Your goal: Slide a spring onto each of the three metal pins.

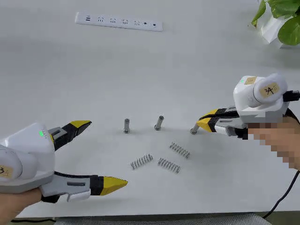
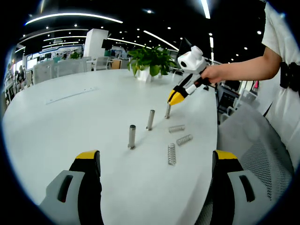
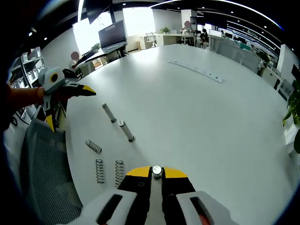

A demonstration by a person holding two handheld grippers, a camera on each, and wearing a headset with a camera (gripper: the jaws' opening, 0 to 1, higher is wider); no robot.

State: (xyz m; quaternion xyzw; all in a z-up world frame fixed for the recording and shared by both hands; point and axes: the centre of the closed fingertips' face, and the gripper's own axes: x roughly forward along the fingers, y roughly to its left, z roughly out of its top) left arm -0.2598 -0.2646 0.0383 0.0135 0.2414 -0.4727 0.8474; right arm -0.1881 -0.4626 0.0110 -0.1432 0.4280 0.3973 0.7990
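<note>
Three metal pins stand in a row on the white table: left pin, middle pin, right pin. My right gripper is shut on the right pin, whose round head shows between its yellow tips. Three springs lie loose in front of the pins. My left gripper hangs open at the lower left, short of the springs, with nothing between its fingers. From the left gripper view the pins and springs lie ahead of it.
A white power strip lies at the far side of the table. A potted plant stands at the far right corner. The table's front edge runs just below the left gripper. A black cable hangs at the lower right.
</note>
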